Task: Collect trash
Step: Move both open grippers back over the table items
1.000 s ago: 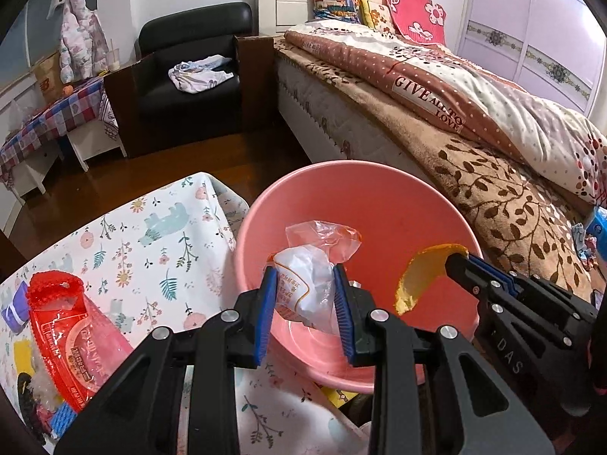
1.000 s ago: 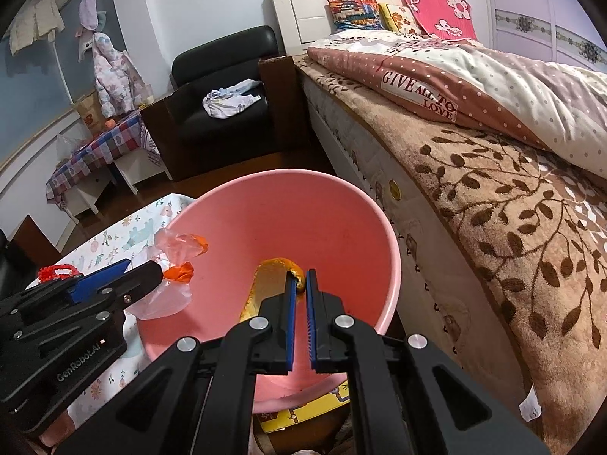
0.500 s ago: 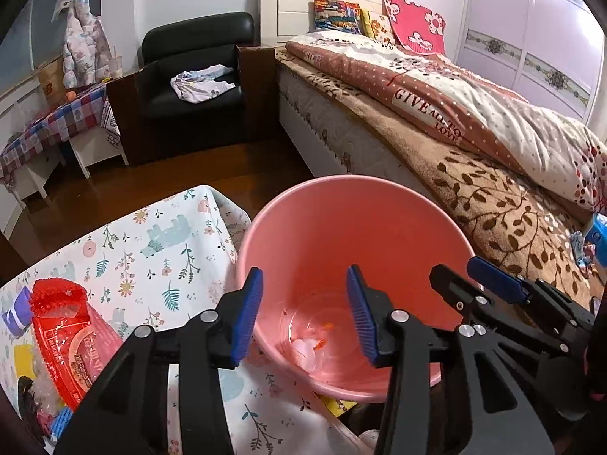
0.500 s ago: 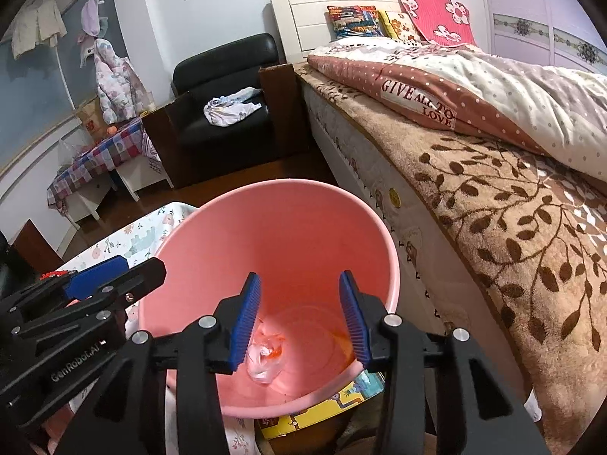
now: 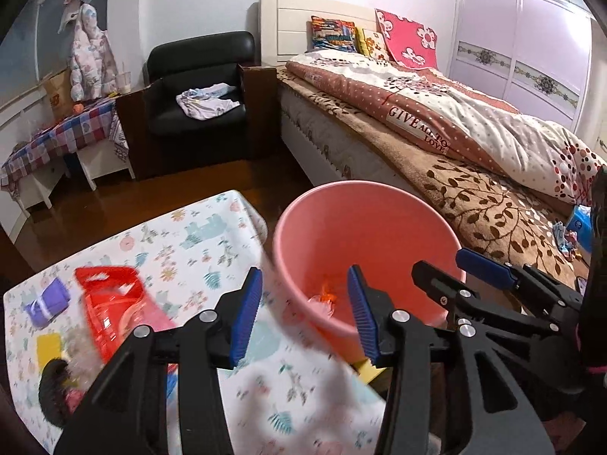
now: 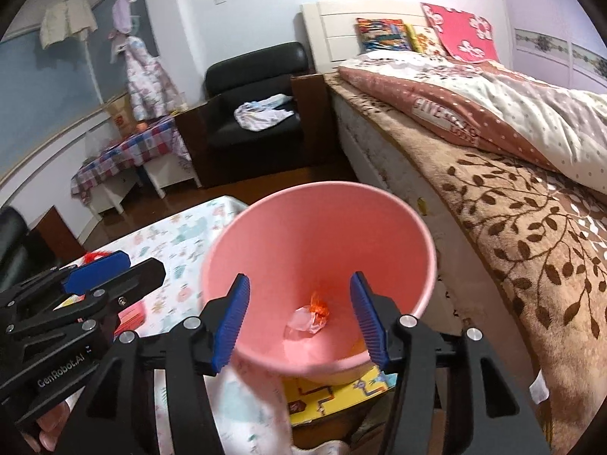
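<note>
Both wrist cameras look steeply down, close over the shared pink bucket [image 5: 364,227] [image 6: 322,235], bed [image 5: 474,174] behind

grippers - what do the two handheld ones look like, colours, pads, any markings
Both are matte black plastic with angular, scissor-like fingers joined by silver round-head screws. The left gripper and the right gripper each carry ribbed blue pads on the inner faces of their fingers. White lettering "GenRobot.AI" runs along the left one's body in the right wrist view. No cables show.
</note>
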